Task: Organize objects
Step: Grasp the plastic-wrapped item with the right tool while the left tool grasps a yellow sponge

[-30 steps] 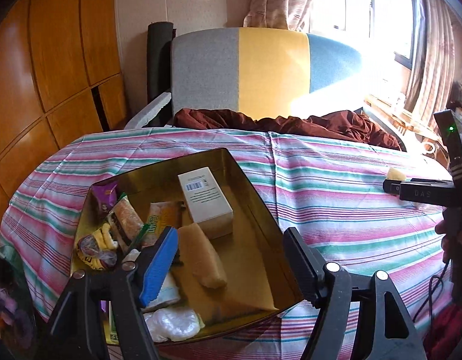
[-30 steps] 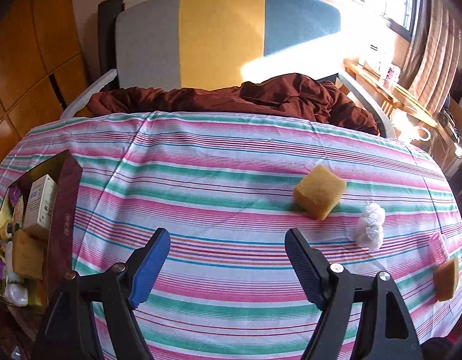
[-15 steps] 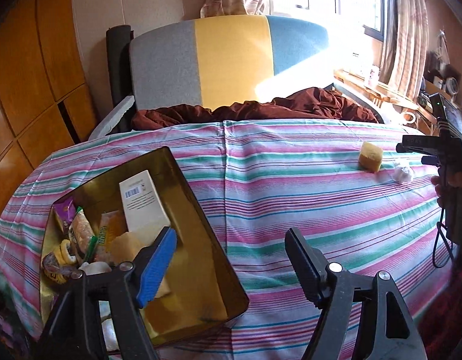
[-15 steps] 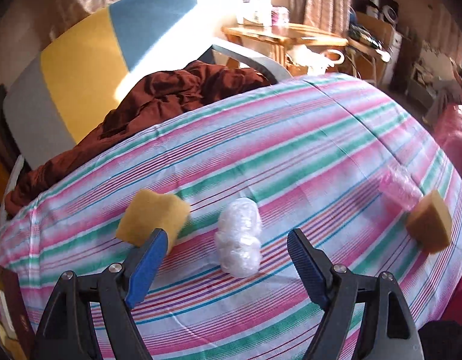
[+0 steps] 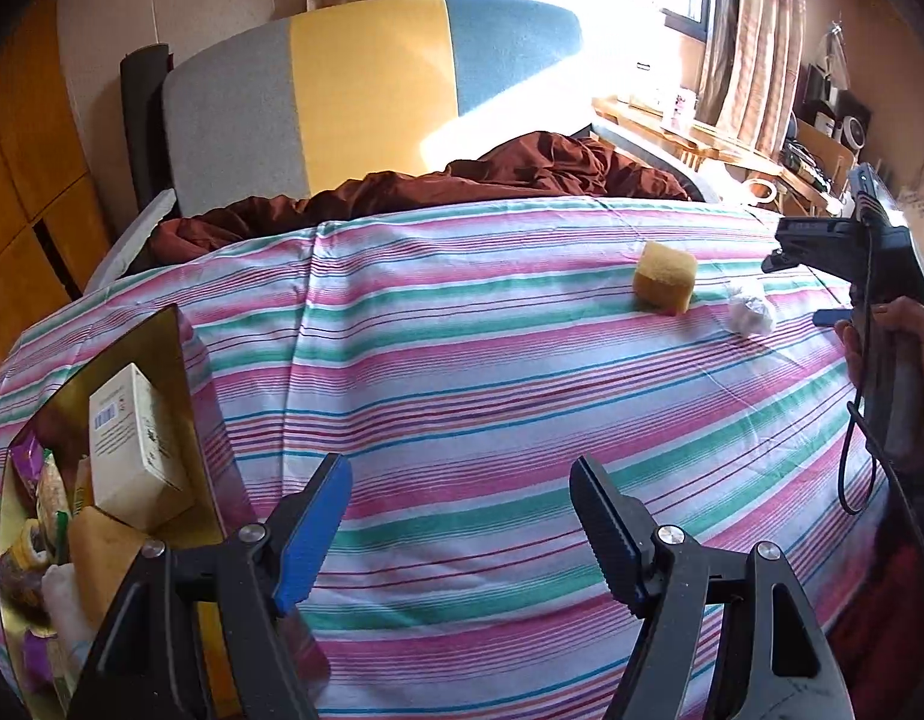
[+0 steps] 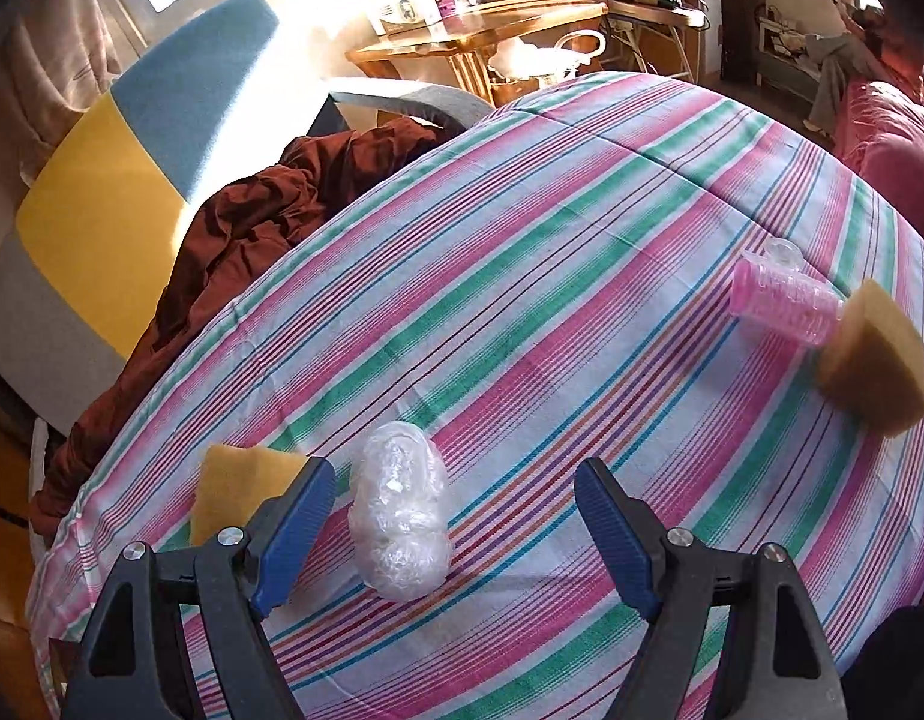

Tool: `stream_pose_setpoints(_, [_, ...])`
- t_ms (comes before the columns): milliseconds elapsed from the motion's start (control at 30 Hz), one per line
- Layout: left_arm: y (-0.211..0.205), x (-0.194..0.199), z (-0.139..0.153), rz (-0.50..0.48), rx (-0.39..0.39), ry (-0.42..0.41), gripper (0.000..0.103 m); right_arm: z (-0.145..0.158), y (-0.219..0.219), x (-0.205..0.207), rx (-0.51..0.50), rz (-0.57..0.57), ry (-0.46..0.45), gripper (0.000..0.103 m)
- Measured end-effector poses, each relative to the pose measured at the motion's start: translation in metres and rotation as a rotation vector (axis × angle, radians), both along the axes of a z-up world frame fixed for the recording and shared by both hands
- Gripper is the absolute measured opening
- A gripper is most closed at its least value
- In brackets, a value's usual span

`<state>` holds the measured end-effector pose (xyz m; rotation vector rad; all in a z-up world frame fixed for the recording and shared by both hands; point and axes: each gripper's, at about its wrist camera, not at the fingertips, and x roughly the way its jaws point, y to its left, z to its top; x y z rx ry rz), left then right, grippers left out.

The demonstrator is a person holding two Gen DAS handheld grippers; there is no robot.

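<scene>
Two grippers, both spread and empty. The right gripper (image 6: 453, 531) has the plastic-wrapped bundle (image 6: 400, 516) between its fingers, nearer the left one, long axis running 12 to 6 along the reach. The yellow sponge (image 6: 246, 489) lies at 9 o'clock. The left gripper (image 5: 459, 531) hangs well apart, with the gold box (image 5: 180, 414) at its 9.

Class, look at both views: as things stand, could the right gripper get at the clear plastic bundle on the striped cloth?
Probably yes. The right gripper is open, and the plastic bundle lies between its fingers with nothing covering it. The sponge sits just outside the left finger.
</scene>
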<state>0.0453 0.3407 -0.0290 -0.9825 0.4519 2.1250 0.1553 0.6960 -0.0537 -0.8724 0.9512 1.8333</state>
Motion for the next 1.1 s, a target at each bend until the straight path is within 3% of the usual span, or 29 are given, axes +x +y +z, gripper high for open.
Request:
stream_pose_setpoints(100, [0.005,0.003,-0.009,-0.018,-0.017,-0.020,0.076,-0.006,0.000,-0.015,0.012,0.066,-0.035,0.083])
stream_pose_setpoints(233, [0.007,0.002,-0.016,-0.026,-0.026,-0.047,0.076,-0.019,0.002,-0.031,0.013,0.113,-0.115,0.071])
stream_pose_setpoints(300, [0.007,-0.001,-0.018,-0.022,-0.020,-0.057,0.076,-0.027,0.003,-0.034,-0.007,0.124,-0.146,0.061])
stream_pose_setpoints(333, [0.008,-0.002,-0.019,-0.020,-0.022,-0.059,0.076,-0.030,0.003,-0.035,-0.017,0.135,-0.155,0.038])
stream_pose_setpoints(367, [0.009,-0.003,-0.019,-0.019,-0.024,-0.062,0.076,-0.032,0.003,-0.035,-0.028,0.147,-0.169,0.035])
stream_pose_setpoints(500, [0.013,-0.005,-0.021,-0.022,-0.029,-0.063,0.076,-0.028,-0.005,-0.036,-0.023,0.183,-0.183,0.034])
stream_pose_setpoints(700, [0.033,-0.007,-0.023,-0.039,-0.046,-0.052,0.076,-0.018,-0.006,-0.032,-0.004,0.149,-0.198,0.034])
stream_pose_setpoints(833, [0.056,-0.009,-0.027,-0.057,-0.067,-0.051,0.076,-0.006,-0.005,-0.024,0.026,0.126,-0.159,0.034])
stream_pose_setpoints(1100, [0.105,-0.018,-0.028,-0.118,-0.067,-0.020,0.076,0.001,0.003,-0.020,-0.008,0.091,-0.092,0.035])
